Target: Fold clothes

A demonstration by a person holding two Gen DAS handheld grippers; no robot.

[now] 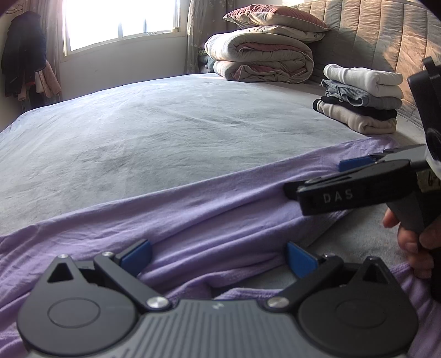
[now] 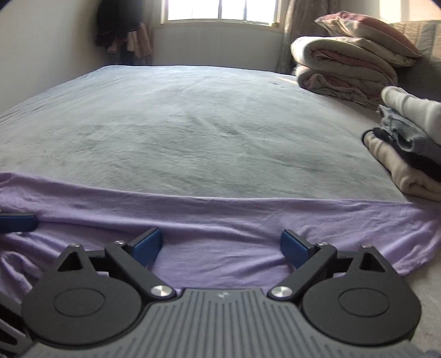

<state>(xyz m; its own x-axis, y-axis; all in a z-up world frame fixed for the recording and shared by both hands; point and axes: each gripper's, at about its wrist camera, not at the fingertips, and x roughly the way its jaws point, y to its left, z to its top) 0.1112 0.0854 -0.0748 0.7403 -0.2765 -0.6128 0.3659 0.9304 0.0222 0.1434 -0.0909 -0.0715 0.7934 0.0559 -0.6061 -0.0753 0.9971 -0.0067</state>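
Plainly, your left gripper [image 1: 219, 257] stands with its jaws spread wide, nothing pinched, and the lilac garment [image 1: 193, 209] lies rumpled between and ahead of the blue pads. Its cloth is soft and thin, gathered into long ridges that run across the jaws, and its near edge is hidden under the gripper body, so you cannot tell which part of the garment you are over. Your right gripper [image 2: 220, 249] also stands wide, pads clear of the cloth, with the same garment flat and smoother between them; a rounded hem curves off to the right of the jaws.

From the left wrist view, the right gripper [image 1: 317, 179] reaches in from the right, and your hand [image 1: 413, 242] on its handle is cut off by the frame edge. Beyond both jaws stretches the grey bed sheet [image 2: 193, 124], napped and faintly creased. Far ahead to the right sits a stack of folded clothes [image 1: 361, 102], blurred and cropped in the right wrist view, and behind it a rolled quilt [image 1: 259, 55] under a pillow [image 1: 270, 16].
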